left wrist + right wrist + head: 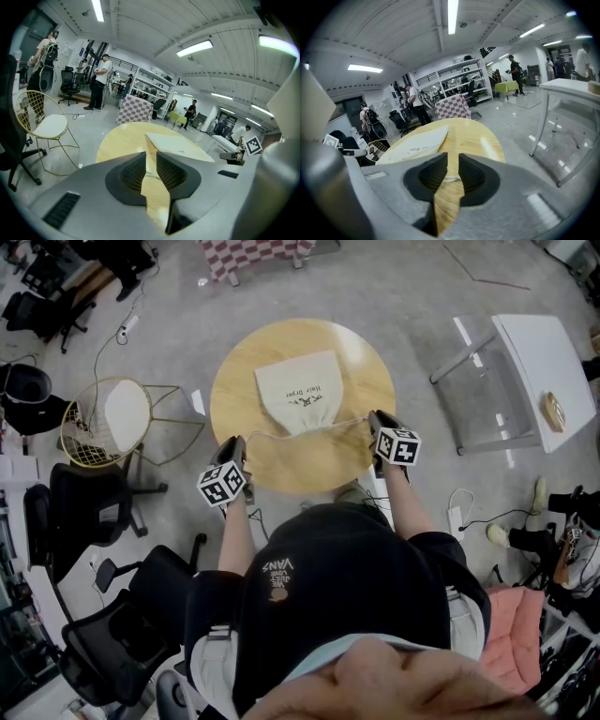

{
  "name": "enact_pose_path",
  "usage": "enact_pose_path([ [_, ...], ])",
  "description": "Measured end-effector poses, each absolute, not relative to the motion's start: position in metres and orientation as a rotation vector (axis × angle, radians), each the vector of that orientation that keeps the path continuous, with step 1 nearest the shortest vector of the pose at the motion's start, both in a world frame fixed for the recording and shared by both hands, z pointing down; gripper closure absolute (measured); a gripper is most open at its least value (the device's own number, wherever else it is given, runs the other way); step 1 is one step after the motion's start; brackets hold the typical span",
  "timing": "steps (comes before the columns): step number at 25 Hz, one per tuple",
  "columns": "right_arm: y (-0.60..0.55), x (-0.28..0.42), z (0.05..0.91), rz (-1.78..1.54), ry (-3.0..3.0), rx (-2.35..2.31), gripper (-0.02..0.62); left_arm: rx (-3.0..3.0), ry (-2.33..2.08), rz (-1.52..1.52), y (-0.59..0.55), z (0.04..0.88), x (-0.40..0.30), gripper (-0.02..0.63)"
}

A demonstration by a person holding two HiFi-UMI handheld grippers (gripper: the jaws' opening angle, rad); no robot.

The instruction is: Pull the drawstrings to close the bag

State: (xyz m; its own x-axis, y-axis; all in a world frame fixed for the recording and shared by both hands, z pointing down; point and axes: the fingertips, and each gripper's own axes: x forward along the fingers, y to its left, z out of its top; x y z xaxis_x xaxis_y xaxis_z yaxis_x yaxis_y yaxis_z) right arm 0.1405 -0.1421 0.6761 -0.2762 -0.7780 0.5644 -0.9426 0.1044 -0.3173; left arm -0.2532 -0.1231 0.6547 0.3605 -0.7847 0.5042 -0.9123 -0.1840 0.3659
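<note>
A cream drawstring bag (298,390) lies flat in the middle of the round wooden table (239,381), its gathered mouth toward me. Thin white drawstrings (267,435) run from that mouth out to both sides. My left gripper (236,442) sits at the table's near left edge, nearly closed, with a pale bit of cord between its pads (133,171). At the near right edge my right gripper (378,418) is shut on the other cord (450,179). The bag (176,147) shows ahead of the left gripper (150,161), and the bag (417,143) lies left of the right gripper (452,168).
A gold wire chair (108,418) with a white seat stands left of the table, with black office chairs (84,493) nearer me. A white table (544,371) stands at the right and a checkered cloth (253,254) beyond. People stand far off in the room.
</note>
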Motion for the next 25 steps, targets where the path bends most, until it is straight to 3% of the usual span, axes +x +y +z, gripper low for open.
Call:
enact_pose_path([
  [10, -0.146, 0.128, 0.657, 0.836, -2.178, 1.691, 0.531, 2.076, -1.465, 0.255, -0.125, 0.638, -0.25, 0.56],
  [16, -0.15, 0.123, 0.636, 0.767, -2.216, 1.701, 0.592, 2.123, -1.458, 0.252, -0.126, 0.624, -0.244, 0.571],
  [25, -0.15, 0.115, 0.618, 0.726, -2.258, 1.707, 0.597, 2.178, -1.465, 0.234, -0.125, 0.605, -0.238, 0.583],
])
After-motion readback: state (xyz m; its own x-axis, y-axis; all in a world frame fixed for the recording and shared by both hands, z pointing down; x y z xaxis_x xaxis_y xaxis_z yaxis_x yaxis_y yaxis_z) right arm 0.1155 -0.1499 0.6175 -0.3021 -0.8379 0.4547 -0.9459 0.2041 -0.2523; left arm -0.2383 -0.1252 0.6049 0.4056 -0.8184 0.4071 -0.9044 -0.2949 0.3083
